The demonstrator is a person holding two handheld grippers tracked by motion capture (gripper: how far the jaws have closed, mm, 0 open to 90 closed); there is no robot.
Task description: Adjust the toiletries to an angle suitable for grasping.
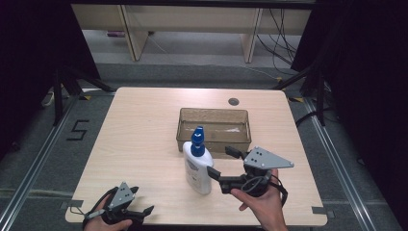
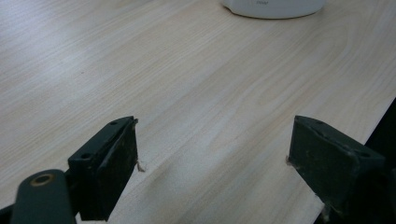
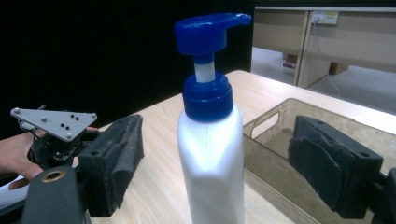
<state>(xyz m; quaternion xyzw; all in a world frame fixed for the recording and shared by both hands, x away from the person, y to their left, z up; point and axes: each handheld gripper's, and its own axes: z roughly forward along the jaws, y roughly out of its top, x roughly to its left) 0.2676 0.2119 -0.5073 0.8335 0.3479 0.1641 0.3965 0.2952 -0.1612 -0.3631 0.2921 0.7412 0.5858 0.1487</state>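
You're at the reach-in step: your right hand-held gripper (image 1: 222,164) has its 2 jaws spread wide on either side of the white pump bottle (image 1: 197,168), one jaw toward the bin, the other on your side, and from the right gripper view neither pad looks like it's touching the plastic yet. The bottle stands upright on the surface (image 1: 139,144), blue pump head (image 3: 210,32) on top, just in front of the clear plastic bin (image 1: 214,126), near its front wall but not inside.

Next move, I'd say: close evenly on the body below the blue collar, where the sides are flattest. Too high and you'll catch the pump neck and it could tip or swivel. If it's going in the bin, you'll need to lift it clear of that front wall.

The bin looks empty to me, just glare on its bottom.

Your left hand-held gripper (image 1: 137,201) sits at the near left corner of the surface, jaws apart, nothing between them, well away from the bottle
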